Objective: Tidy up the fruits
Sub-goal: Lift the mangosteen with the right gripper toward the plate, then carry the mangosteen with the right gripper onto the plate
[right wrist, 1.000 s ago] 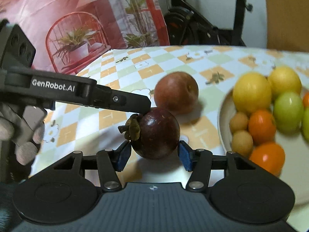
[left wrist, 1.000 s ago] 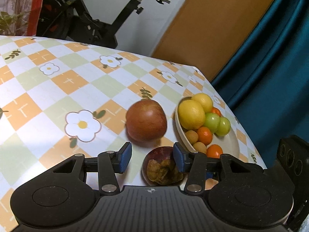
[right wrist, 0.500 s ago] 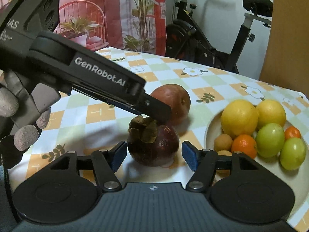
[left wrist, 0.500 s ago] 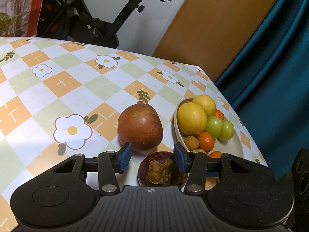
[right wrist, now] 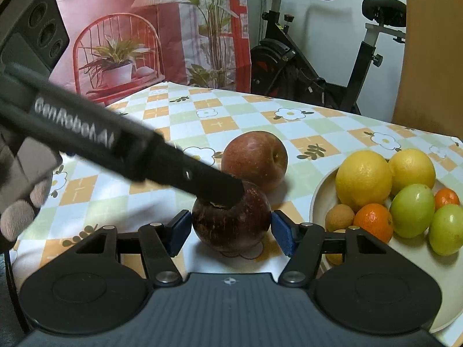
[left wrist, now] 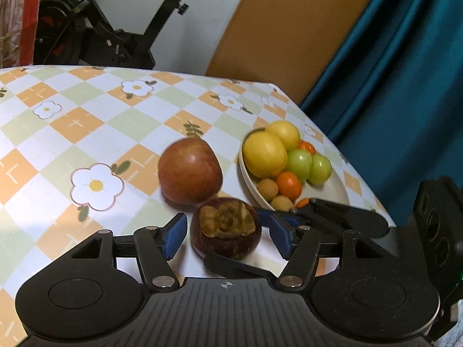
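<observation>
My right gripper (right wrist: pixel 231 231) clamps the round, hard, smooth mangosteen (right wrist: pixel 231 219) at its widest sides on the table beside the apple (right wrist: pixel 254 159), while my left gripper (left wrist: pixel 225 235), jaws just opened, straddles it without touching.

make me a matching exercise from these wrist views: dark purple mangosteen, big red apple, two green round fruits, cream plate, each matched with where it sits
Things:
1. dark purple mangosteen
2. big red apple
3. two green round fruits
4. cream plate

Places:
A. in the plate beside the lemons
B. on the tablecloth behind the mangosteen
C. near the table's edge by the teal curtain
D. between both grippers' blue pads

Pairs: 1-D, 2-B, 3-A, 4-C
</observation>
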